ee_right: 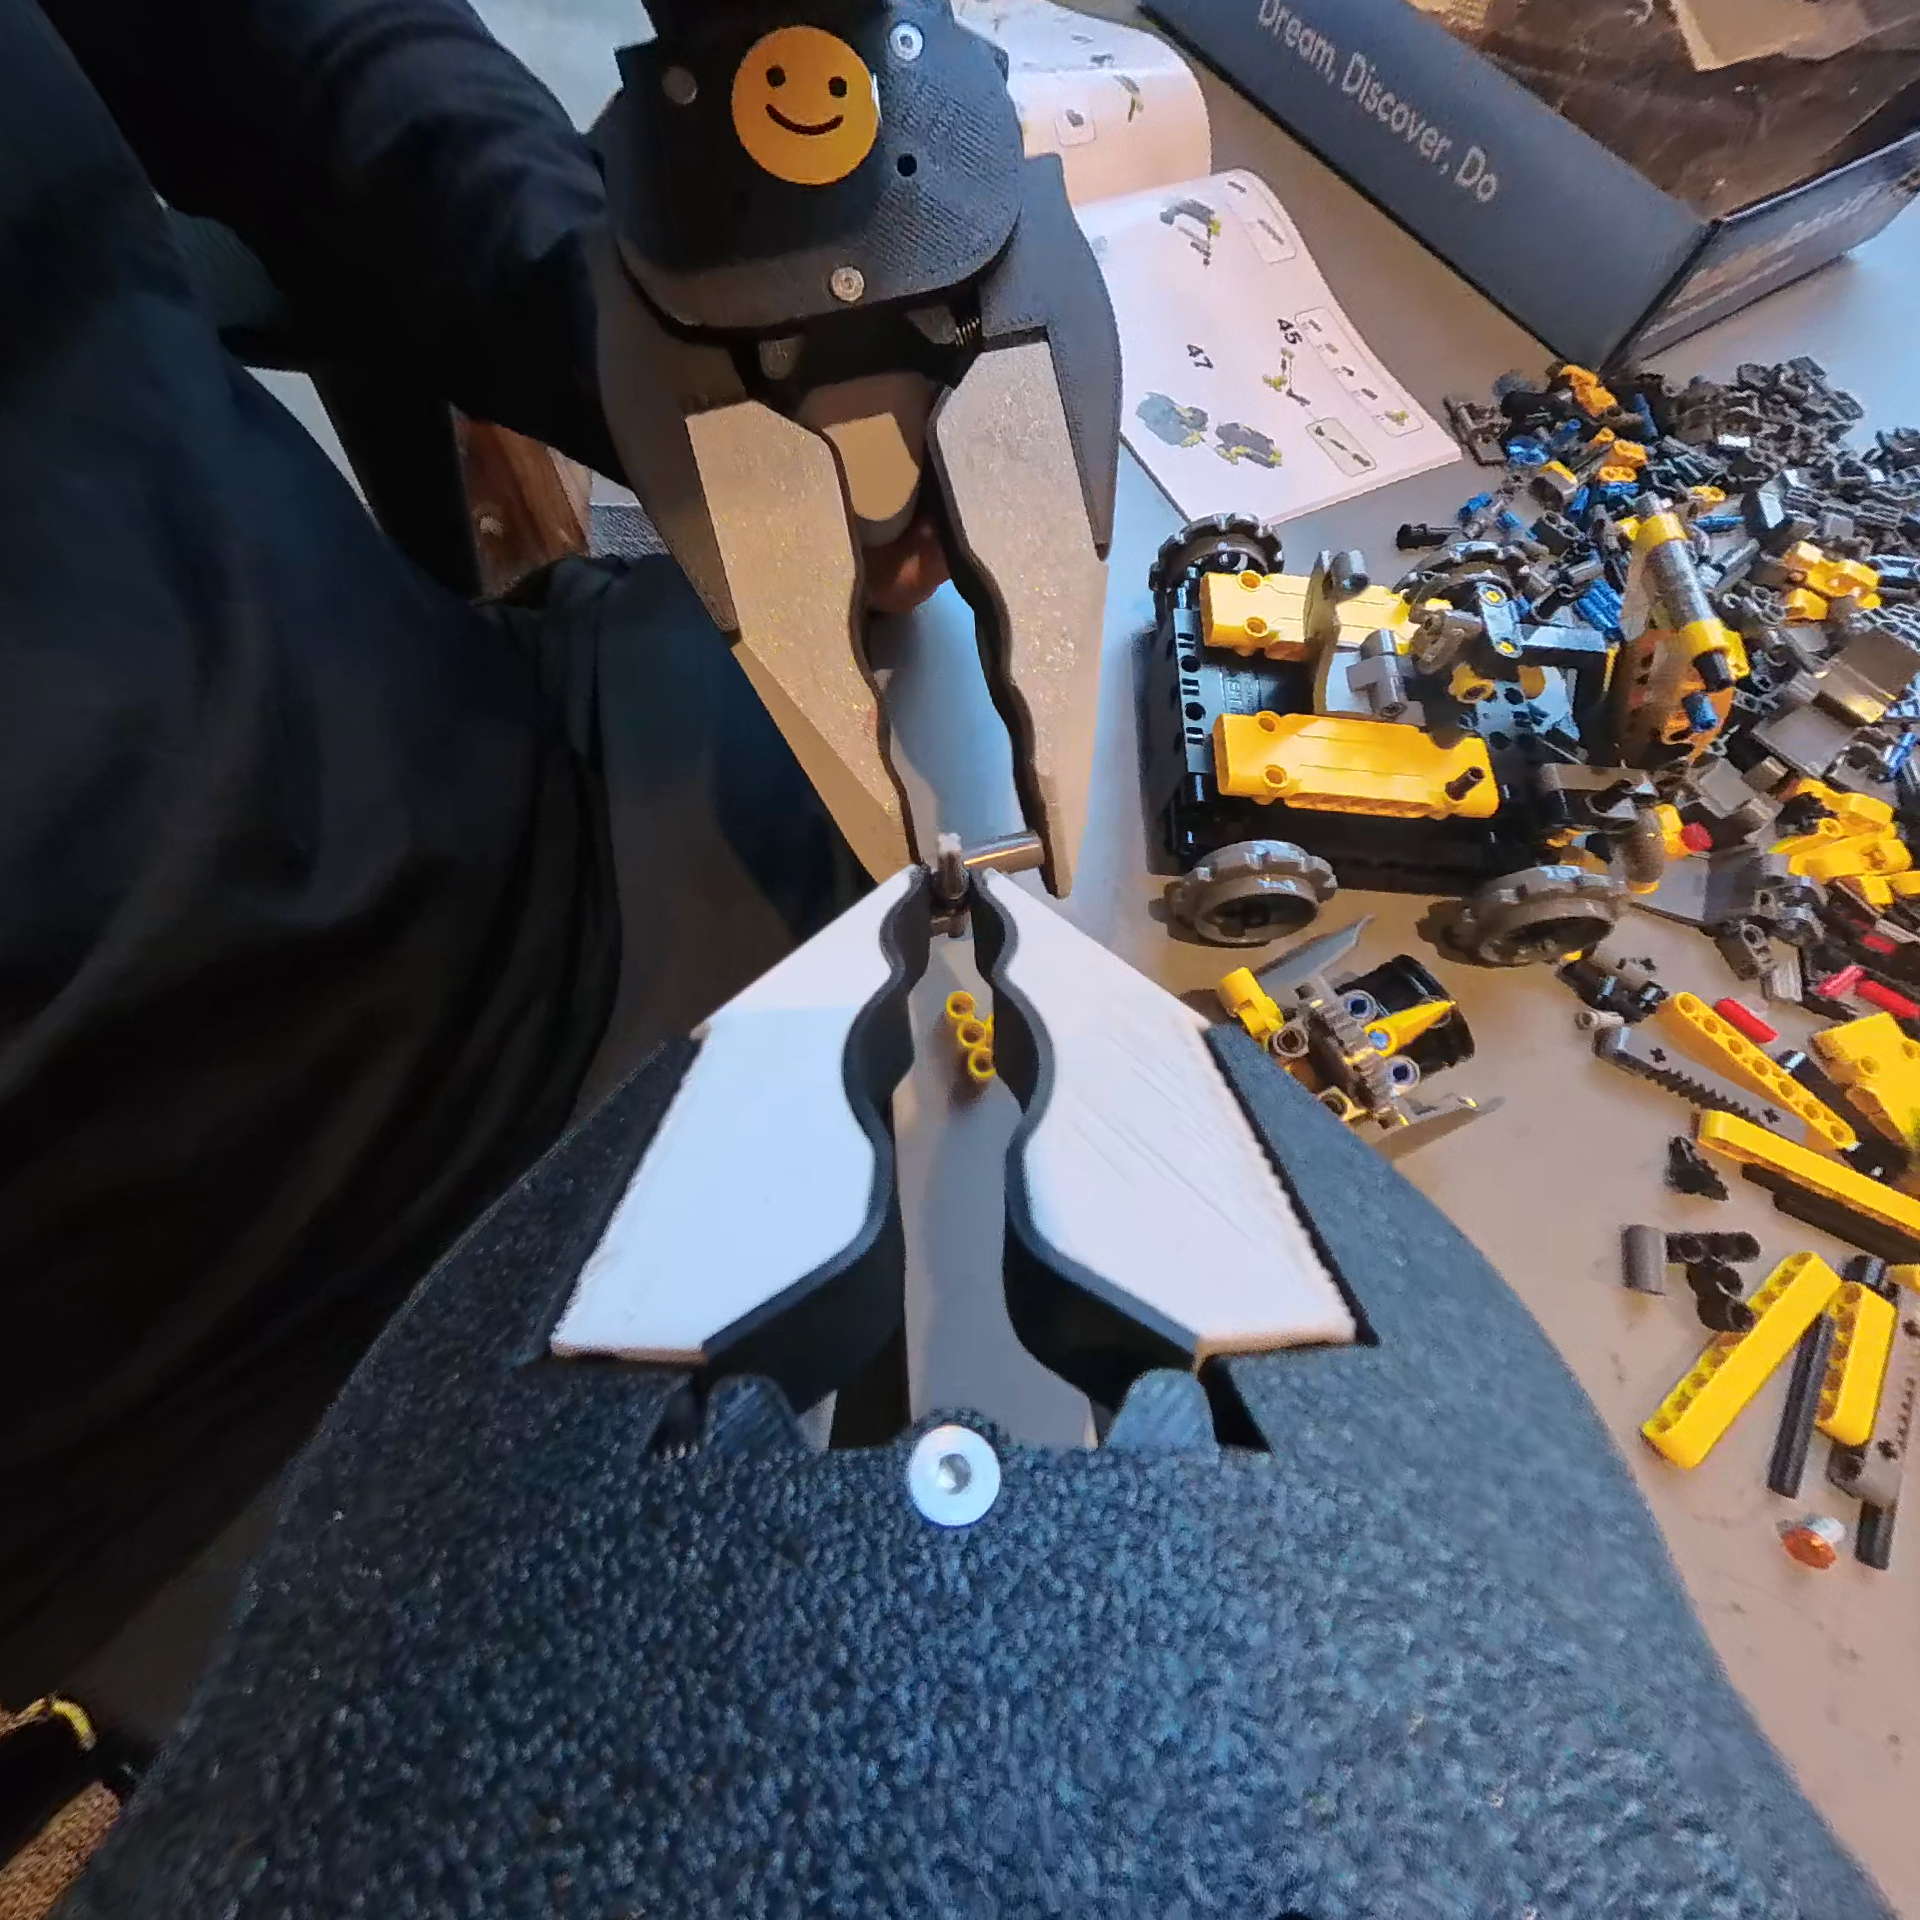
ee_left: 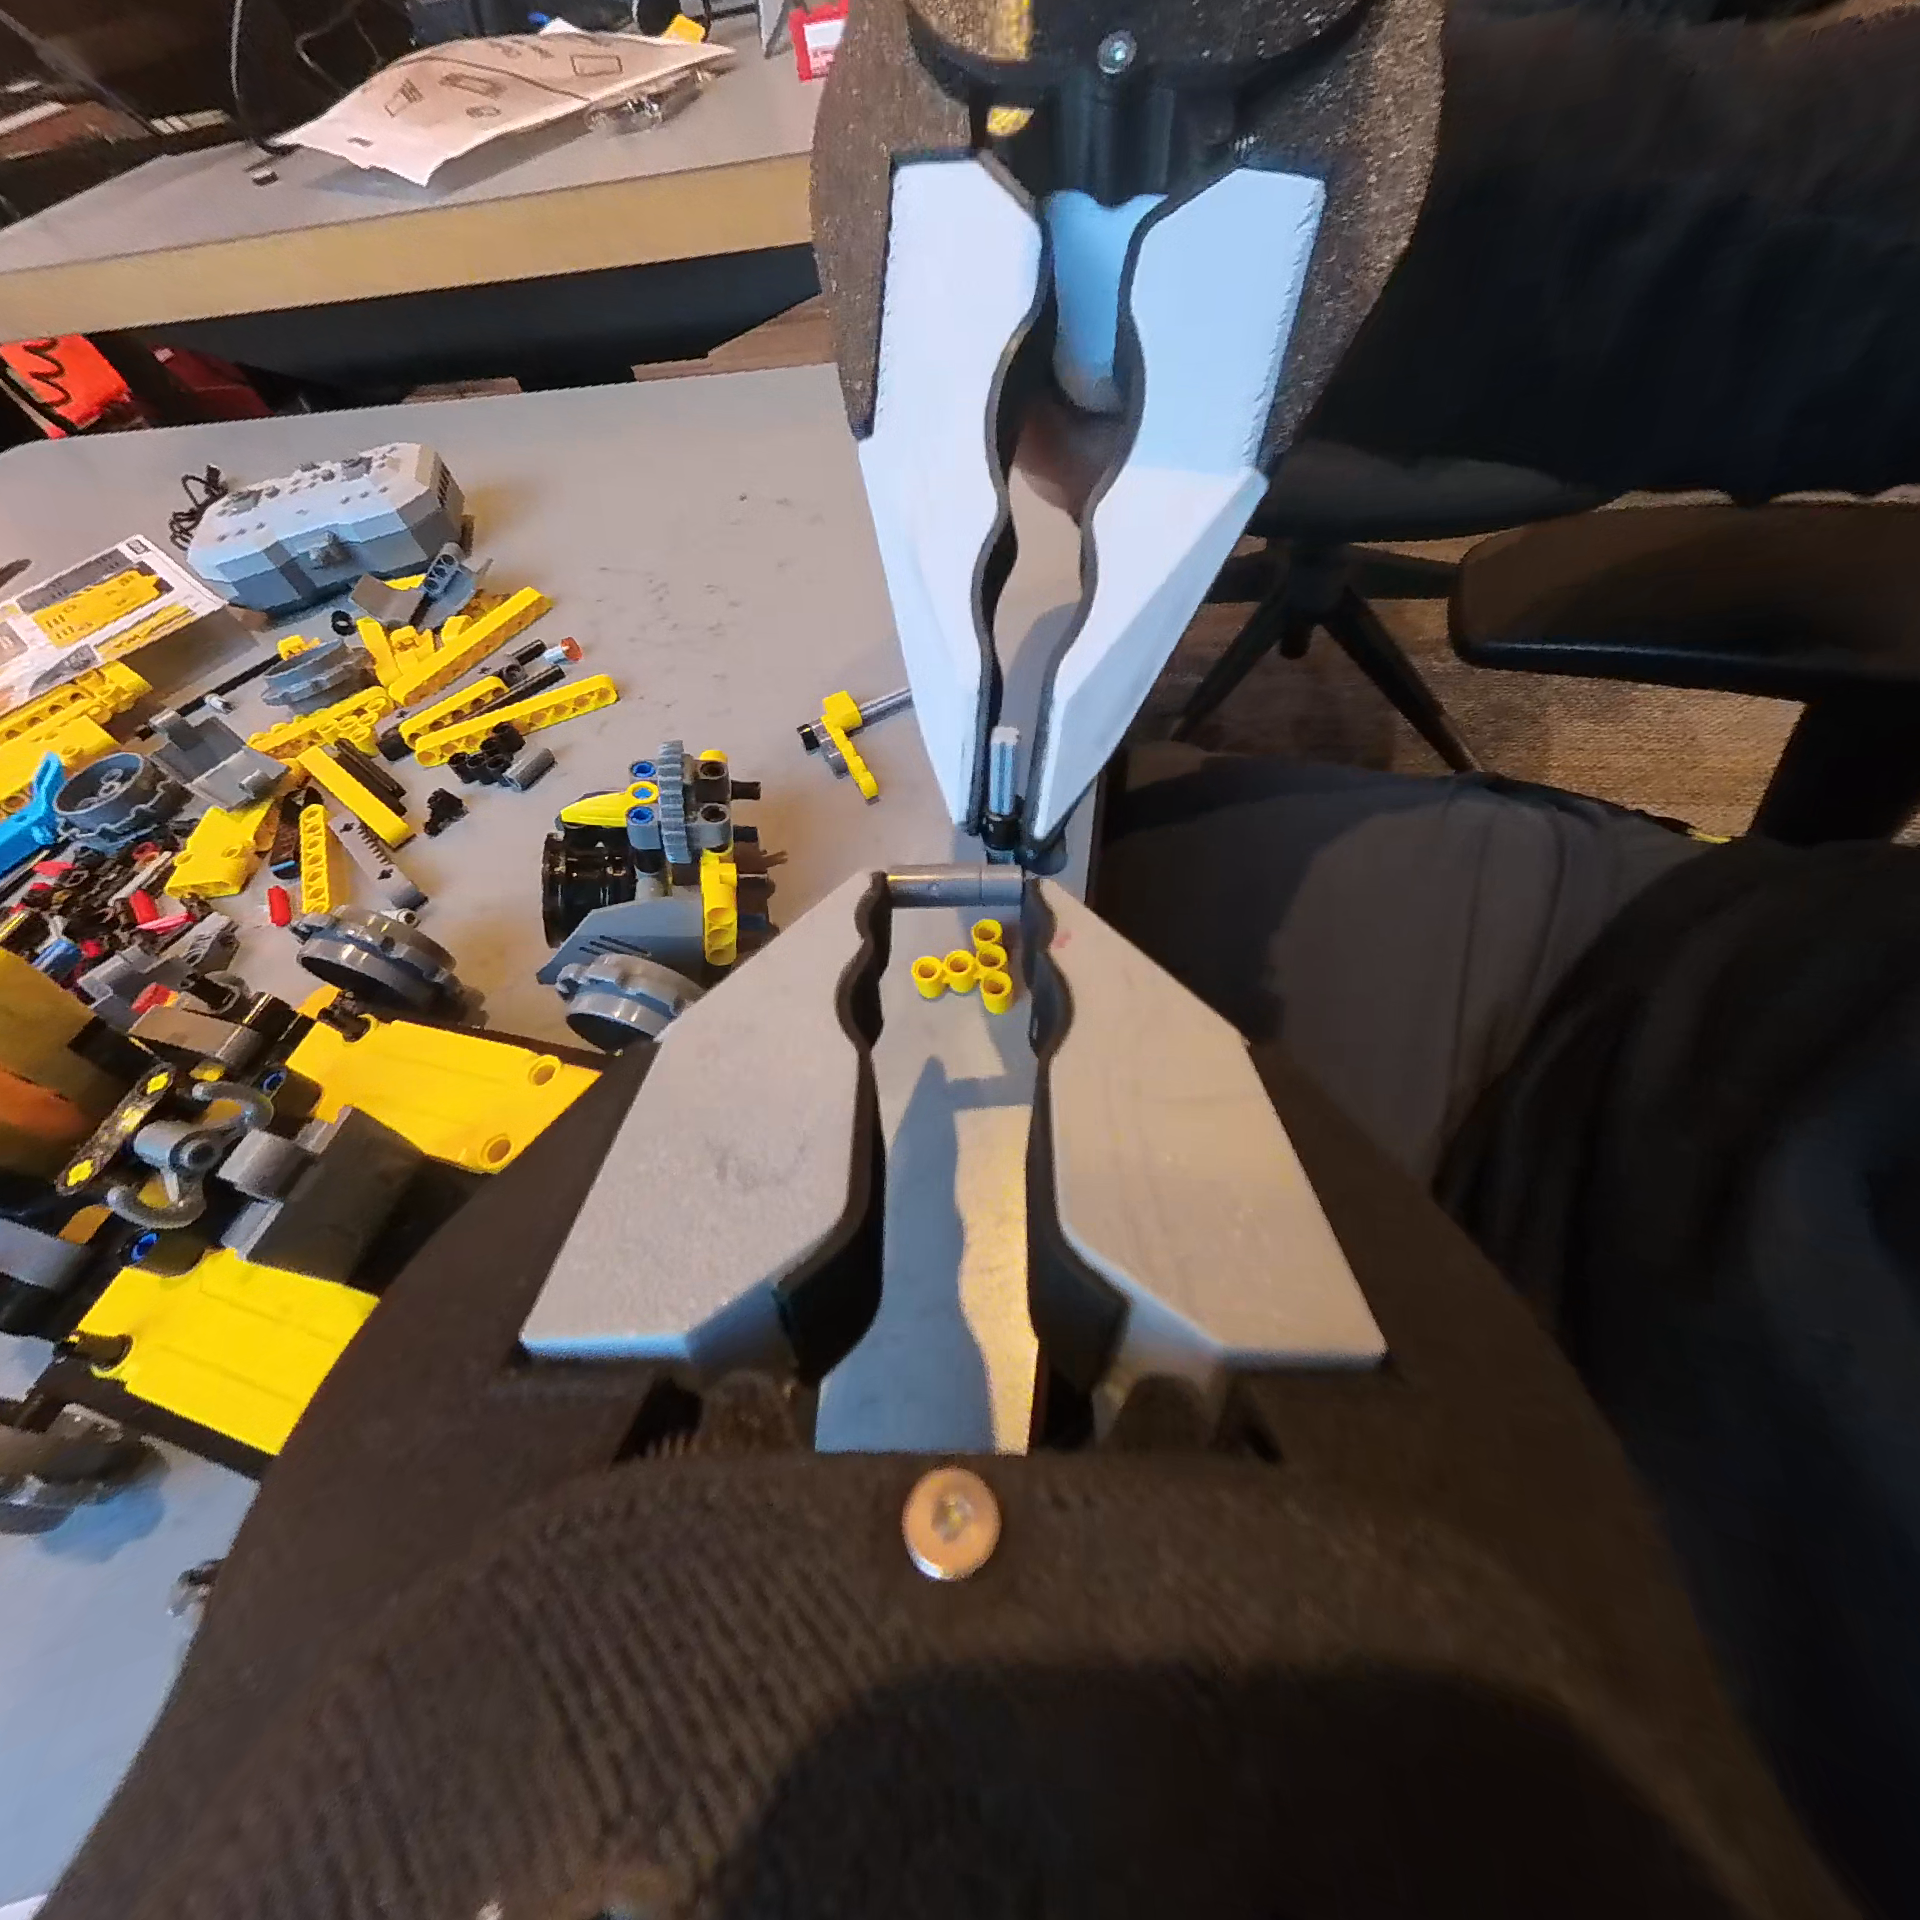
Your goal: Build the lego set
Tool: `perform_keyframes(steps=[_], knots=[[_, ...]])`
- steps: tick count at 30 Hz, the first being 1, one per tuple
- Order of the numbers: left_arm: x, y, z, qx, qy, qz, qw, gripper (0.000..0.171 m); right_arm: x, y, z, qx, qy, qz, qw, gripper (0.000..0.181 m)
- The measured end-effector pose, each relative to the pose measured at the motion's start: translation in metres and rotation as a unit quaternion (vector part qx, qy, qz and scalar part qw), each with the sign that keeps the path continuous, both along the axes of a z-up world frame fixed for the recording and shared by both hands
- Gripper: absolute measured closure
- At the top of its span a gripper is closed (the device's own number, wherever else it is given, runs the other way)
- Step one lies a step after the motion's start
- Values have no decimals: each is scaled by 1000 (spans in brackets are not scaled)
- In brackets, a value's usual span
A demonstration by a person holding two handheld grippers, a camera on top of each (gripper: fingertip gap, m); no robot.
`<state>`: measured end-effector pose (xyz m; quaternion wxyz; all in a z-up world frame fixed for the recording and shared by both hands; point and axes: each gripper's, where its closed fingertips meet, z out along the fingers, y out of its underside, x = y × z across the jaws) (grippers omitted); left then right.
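Observation:
My left gripper [ee_left: 951,883], with grey fingers, is shut on a short grey tube piece [ee_left: 951,886] held crosswise at its tips. My right gripper [ee_left: 1003,821], with white fingers, comes down from above, shut on a thin grey axle with a black bush [ee_left: 1003,779]. Its lower end meets the right end of the tube. In the right wrist view, the right gripper [ee_right: 951,899] grips the axle [ee_right: 949,873] against the tube [ee_right: 1003,854] in the left gripper [ee_right: 982,868]. A small yellow T-shaped piece [ee_left: 971,966] lies on the table below the tips; it also shows in the right wrist view [ee_right: 971,1034].
Both grippers hover near the grey table's corner [ee_left: 1081,831]. A half-built yellow and black vehicle [ee_right: 1351,748], a small gear sub-assembly [ee_left: 665,831] and a pile of loose parts [ee_right: 1714,582] lie beside them. An open instruction booklet [ee_right: 1268,343], a dark box [ee_right: 1507,156] and a chair [ee_left: 1662,623] are nearby. My two grippers' fingertips are within a few centimetres of each other.

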<state>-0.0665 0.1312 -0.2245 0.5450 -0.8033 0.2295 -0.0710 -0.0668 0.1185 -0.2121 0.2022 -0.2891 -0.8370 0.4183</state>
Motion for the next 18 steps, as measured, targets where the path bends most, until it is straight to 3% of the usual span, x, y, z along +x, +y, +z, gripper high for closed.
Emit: perform_keyframes(steps=[10, 12, 15, 18], knots=[[-4, 4, -9, -32, 3, 20, 999, 147, -4, 4, -8, 34, 13, -16, 999, 175], [-10, 0, -7, -30, -7, 45, 998, 140, -5, 2, -4, 20, 11, -14, 1000, 175], [-15, -17, -8, -51, -36, 68, 996, 129, -7, -3, 9, 0, 16, -12, 1000, 175], [-5, -42, 3, -38, -82, 46, 995, 125, -9, -8, 22, -28, 22, -11, 999, 175]])
